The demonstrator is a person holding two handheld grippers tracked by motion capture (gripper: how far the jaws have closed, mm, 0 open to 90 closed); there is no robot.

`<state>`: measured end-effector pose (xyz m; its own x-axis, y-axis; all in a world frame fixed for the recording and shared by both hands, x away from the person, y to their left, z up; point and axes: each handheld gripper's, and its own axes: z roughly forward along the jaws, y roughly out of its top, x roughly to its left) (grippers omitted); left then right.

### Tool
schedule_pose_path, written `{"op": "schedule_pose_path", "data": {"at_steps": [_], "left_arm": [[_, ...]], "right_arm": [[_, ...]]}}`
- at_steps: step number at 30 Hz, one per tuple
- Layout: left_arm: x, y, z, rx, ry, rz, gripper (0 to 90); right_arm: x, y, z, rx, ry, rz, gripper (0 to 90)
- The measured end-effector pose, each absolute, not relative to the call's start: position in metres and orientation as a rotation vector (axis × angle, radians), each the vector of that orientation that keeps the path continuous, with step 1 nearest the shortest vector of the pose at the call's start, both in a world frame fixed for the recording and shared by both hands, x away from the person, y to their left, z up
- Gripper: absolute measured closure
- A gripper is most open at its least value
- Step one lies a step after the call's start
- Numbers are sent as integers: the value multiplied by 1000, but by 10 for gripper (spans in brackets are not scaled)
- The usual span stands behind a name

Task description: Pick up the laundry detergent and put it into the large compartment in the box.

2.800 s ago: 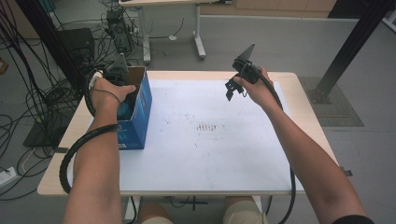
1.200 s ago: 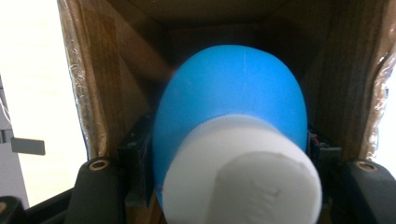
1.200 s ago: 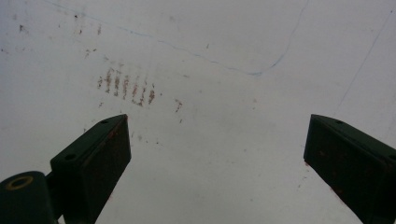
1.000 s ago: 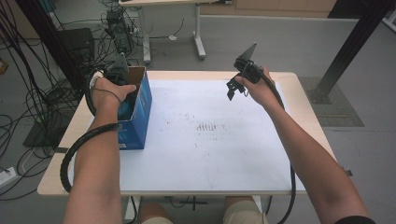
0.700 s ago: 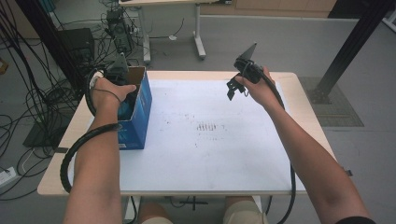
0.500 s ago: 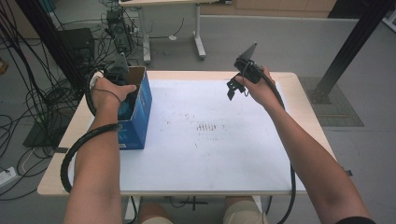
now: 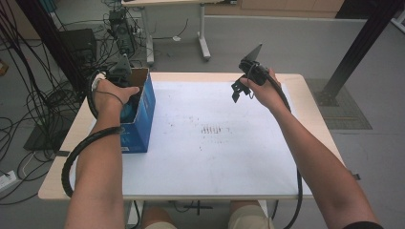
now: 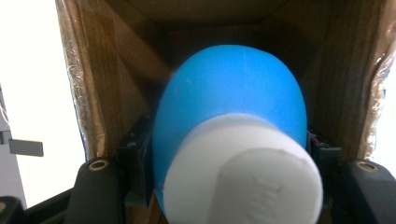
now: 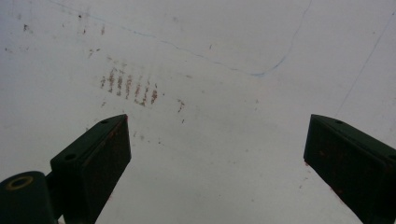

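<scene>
Left gripper [image 7: 125, 81] clenched on a blue bottle [image 8: 233, 107] inside the box [image 7: 143, 114]; right gripper [image 9: 219, 163], jaws apart, waits empty above the desk [image 7: 215, 157].

From my remote seat the high view is evenly daylit with soft shadows, while the left gripper view blows out white at both sides around a blurred white cap [image 8: 243, 175], and the right gripper view looks dim, hazy.
</scene>
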<state>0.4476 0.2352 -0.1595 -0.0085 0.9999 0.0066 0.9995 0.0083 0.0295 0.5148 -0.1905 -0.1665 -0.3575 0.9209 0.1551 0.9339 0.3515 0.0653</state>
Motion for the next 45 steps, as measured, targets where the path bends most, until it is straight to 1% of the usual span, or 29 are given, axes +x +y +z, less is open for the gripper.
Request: {"op": "schedule_pose_path", "data": {"at_steps": [45], "left_arm": [[447, 235, -159, 2206, 2210, 39, 362]], "right_arm": [[514, -190, -165, -1725, -2511, -218, 71]]}}
